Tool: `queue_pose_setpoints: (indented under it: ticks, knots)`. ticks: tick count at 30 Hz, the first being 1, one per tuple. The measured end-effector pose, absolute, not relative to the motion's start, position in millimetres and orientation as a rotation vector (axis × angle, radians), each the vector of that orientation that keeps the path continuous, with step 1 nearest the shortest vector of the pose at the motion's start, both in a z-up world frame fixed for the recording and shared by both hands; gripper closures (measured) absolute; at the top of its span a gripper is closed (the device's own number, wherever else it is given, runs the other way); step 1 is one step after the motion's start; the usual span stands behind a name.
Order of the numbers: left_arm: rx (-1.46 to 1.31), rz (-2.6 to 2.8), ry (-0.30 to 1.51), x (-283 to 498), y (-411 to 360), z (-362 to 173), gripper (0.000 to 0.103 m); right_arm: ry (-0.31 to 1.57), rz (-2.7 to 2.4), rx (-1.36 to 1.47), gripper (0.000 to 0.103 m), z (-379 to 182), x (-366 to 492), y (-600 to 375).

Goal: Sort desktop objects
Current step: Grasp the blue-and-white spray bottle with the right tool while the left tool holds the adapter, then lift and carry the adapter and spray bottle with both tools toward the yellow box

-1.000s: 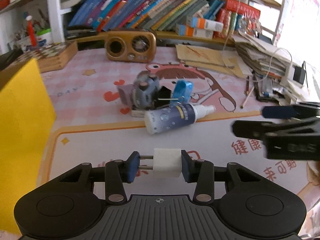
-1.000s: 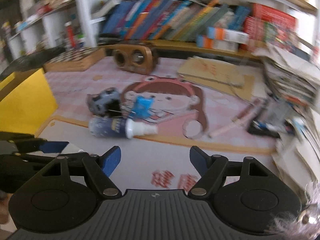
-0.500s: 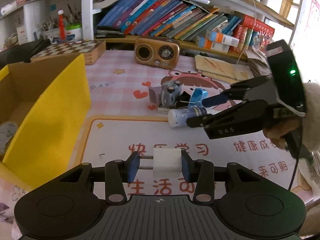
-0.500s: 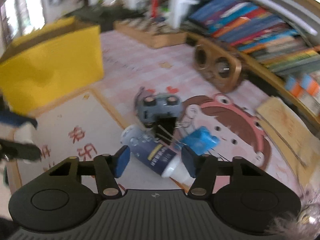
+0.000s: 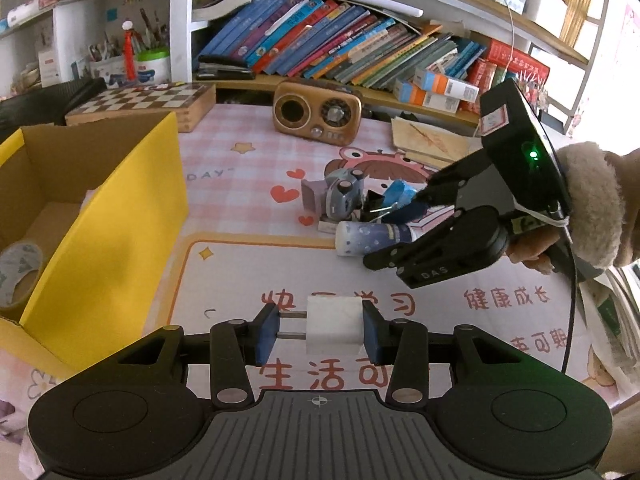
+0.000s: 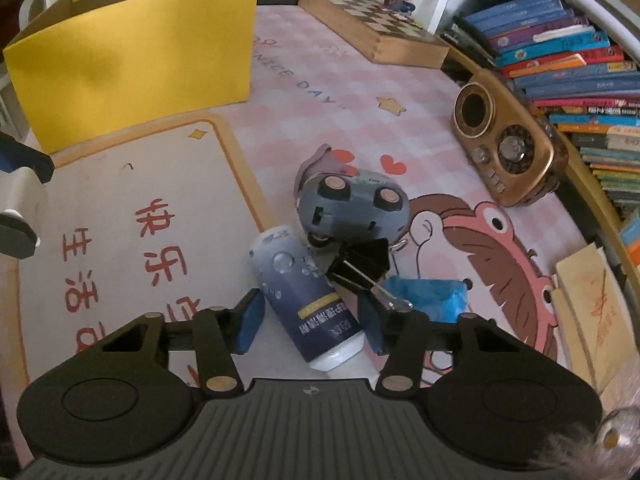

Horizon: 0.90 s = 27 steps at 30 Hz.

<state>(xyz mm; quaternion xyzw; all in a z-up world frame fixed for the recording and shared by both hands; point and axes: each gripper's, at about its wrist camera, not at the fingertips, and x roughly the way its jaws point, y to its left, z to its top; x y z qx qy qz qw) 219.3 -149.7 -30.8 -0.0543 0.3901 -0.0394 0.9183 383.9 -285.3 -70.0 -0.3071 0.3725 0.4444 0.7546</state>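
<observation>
The left tool (image 5: 318,330) held a white plug (image 5: 334,325) crosswise between its pads, the prongs pointing at one pad and the body pressed against the other, hanging above the tabletop (image 5: 240,272) just beside the yellow box (image 5: 120,216). A tape roll (image 5: 18,270) already lay in the box.

The right tool (image 6: 310,320) sat low over the bottle (image 6: 304,292), which lay on its side at the near edge of the clutter, its pale cap toward the camera. Its jaws were closing with the bottle between them. From the right wrist view a sliver of gap showed at the left pad, so I judged the squeeze not yet complete.

To do this well, I thought the pads ought to meet the bottle squarely across its round body, near the middle of its length rather than out at the cap, so it would not swivel or squirt out on lifting. The black clip (image 6: 360,260) lay against the bottle's far side, with its wire arm reaching toward the right pad, beside a blue thing (image 6: 432,296) and the toy car (image 6: 352,208) behind. The risk, as I saw it, was catching that wire in the bite. A straight lift, clear of the pile, before swinging toward the box seemed wisest.
</observation>
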Motion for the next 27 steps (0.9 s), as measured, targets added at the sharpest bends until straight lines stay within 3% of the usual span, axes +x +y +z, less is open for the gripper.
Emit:
queue_pose_setpoints:
  ticks: [3, 18, 27]
  knots:
    - [-0.114, -0.085, 0.798, 218, -149, -30, 0.061, 0.849, 0.99, -0.653, 0.072, -66, 374, -291]
    - [-0.123, -0.066, 0.776, 207, -145, -22, 0.061, 0.921, 1.0, -0.547, 0.072, -71, 365, -284]
    - [-0.149, -0.059, 0.764, 202, -141, -22, 0.061, 1.004, 0.691, -0.336, 0.073, -71, 329, -317]
